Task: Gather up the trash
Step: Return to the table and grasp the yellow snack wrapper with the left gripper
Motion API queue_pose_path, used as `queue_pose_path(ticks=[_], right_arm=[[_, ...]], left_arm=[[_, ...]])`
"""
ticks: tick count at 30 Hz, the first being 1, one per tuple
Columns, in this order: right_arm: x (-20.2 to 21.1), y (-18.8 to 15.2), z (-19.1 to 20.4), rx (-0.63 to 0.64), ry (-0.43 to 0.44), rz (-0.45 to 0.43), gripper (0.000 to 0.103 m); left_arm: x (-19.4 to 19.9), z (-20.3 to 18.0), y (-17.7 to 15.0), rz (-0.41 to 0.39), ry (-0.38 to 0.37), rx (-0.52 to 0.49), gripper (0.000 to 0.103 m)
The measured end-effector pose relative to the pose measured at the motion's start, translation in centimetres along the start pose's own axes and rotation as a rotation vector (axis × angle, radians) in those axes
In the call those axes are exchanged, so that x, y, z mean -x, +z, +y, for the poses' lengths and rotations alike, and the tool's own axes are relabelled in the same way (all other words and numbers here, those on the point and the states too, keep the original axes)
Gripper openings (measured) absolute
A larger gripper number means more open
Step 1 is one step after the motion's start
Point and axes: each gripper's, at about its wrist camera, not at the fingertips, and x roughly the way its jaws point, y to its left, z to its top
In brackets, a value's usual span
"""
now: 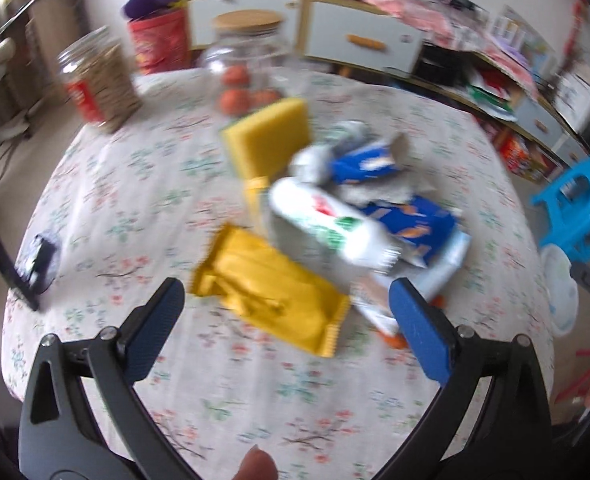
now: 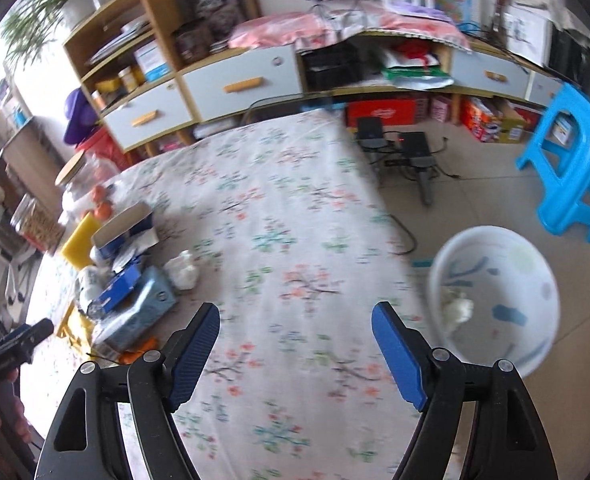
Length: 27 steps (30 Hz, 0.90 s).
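Both tools are over the floral-print tablecloth [image 2: 287,208] and both are empty. The left gripper [image 1: 287,300] has its blue-padded jaws spread wide, nothing between them, hanging above the crumpled yellow foil wrapper [image 1: 271,288] that lies dead ahead at twelve o'clock in the left wrist view. Just beyond it, toward one o'clock, sits the trash heap: a white squeezed tube with red and green print [image 1: 331,224], a torn blue cardboard box [image 1: 415,224], a crushed blue-and-silver packet [image 1: 355,160]. A yellow sponge block [image 1: 267,136] lies at eleven o'clock behind the pile, touching it or nearly so.

The right gripper [image 2: 295,332] is gaping too, carrying nothing. From its camera, the white plastic bin [image 2: 495,300] stands on the floor at three o'clock, just off the table edge, with a pale crumpled wad [image 2: 457,308] already inside. A white crumpled tissue [image 2: 183,268] lies on the cloth at ten o'clock, beside the heap.

Risks, as I read them: the wrapper lies flat and slick, so the pads could pinch tablecloth with it and drag the pile. The sponge, the glass jar with a cork lid [image 1: 247,60] and the clear canister of brown snacks [image 1: 99,80] are probably not rubbish, and a careless sweep could knock or grab them. Both views are smeared, so a fast descent could miss.
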Motion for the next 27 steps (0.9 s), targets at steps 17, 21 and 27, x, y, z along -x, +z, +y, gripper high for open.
queue_pose_path(ticks=[17,21,27], right_arm=[[-5.1,-0.2,6.9,0.057,0.022,0.071,0.08],[-6.1,-0.5,8.7,0.073,0.057,0.098,0.08],[-8.1,-1.1,11.2,0.07,0.139,0.147,0.08]], left_arm=[[-8.3,2.4,0.5,0.187,0.061,0.251,0.092],[-7.9,2.5,0.5,0.163,0.076,0.213,0.076],[-6.7,3.8,-0.5,0.152,0.021,0.126,0.059]])
